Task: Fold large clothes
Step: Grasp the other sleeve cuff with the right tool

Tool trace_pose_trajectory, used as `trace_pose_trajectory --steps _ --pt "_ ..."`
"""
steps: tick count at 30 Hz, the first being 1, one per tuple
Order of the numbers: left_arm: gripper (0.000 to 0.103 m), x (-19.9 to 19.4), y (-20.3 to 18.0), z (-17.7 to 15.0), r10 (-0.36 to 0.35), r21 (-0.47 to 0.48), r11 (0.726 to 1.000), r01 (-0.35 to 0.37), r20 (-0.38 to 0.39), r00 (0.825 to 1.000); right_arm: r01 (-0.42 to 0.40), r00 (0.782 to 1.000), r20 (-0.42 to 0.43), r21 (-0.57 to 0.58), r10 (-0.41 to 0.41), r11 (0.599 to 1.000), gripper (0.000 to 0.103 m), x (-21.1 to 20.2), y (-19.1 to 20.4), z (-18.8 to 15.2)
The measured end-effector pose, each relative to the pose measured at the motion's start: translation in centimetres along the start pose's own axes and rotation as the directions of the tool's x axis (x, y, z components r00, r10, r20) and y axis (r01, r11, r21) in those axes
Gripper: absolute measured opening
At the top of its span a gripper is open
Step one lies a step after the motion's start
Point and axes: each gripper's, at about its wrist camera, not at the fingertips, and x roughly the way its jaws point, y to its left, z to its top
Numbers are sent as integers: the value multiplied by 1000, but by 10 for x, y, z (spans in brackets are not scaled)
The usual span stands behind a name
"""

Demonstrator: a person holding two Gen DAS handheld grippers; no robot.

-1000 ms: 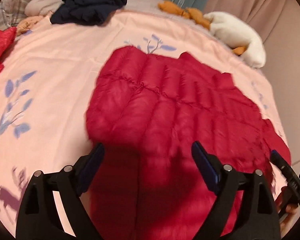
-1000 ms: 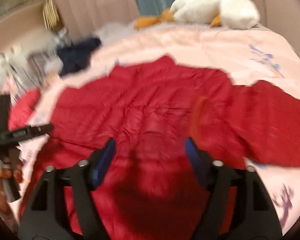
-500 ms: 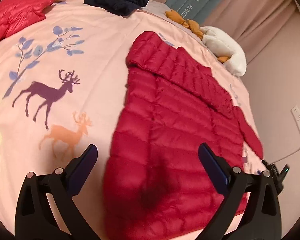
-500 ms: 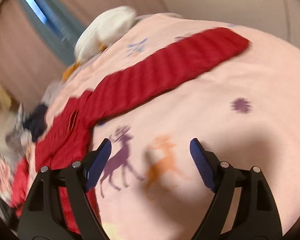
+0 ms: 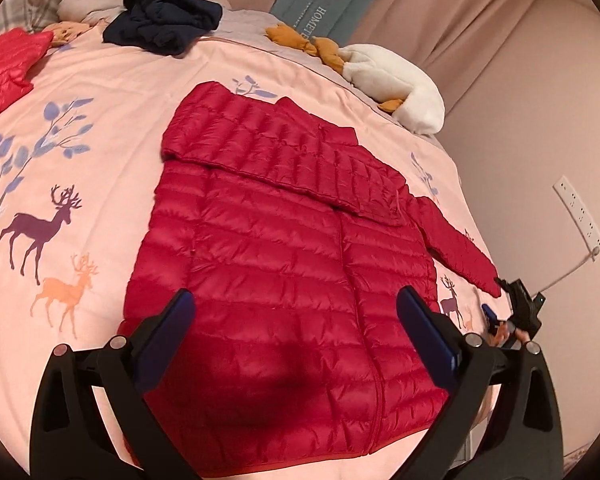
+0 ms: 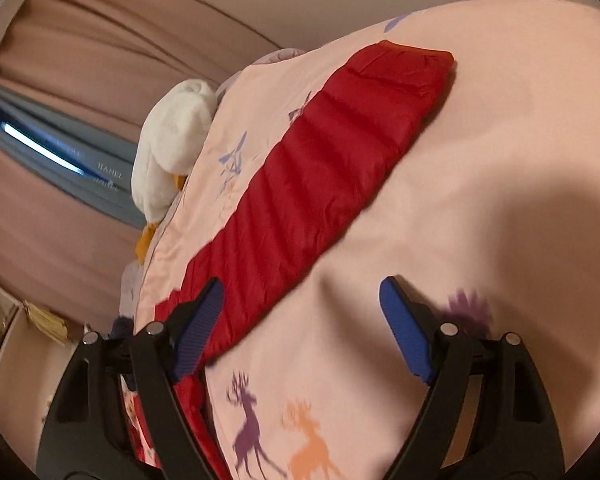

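I have the red puffer jacket (image 5: 284, 264) lying flat, front up, across the middle of the pink bedspread (image 5: 100, 128), one sleeve folded across its chest and the other sleeve (image 6: 324, 160) stretched out straight toward the bed's right edge. My left gripper (image 5: 296, 320) hangs over the jacket's hem with its jaws spread wide; they have just been opening and nothing sits between them. My right gripper (image 6: 300, 312) is apart too, empty, its jaws having narrowed slightly, poised above bare bedspread just beside the outstretched sleeve, with its left finger overlapping the sleeve's near end in the view; I cannot tell whether it touches. In the left wrist view that gripper shows small at the sleeve's cuff. Around the jacket: a heap of dark navy clothing (image 5: 164, 20) near the head of the bed, another red garment (image 5: 8, 64) at the far left edge, and a white plush goose (image 5: 396, 80) with orange feet against the curtain (image 5: 440, 8). Printed deer (image 5: 36, 232) lie beside the jacket. Nothing rests on the jacket itself.
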Motion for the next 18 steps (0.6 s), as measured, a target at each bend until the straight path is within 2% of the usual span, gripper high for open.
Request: trace_pose_trajectory --steps 8,11,14,16,18 --pt "101 16 -21 3 4 34 999 -3 -23 1000 -49 996 80 124 39 991 73 23 -15 30" --pt "101 20 -26 3 4 38 999 -3 -26 1000 -57 993 113 166 38 984 63 29 -20 35" --pt "101 24 -30 1 2 37 999 0 -32 999 -35 993 121 175 14 984 45 33 -24 36" --pt "101 26 -31 0 4 37 999 -2 -36 999 -13 993 119 184 -10 983 23 35 -29 38" --pt "101 28 -32 -1 7 35 999 -6 -40 999 -13 993 115 200 -10 980 11 35 -39 38"
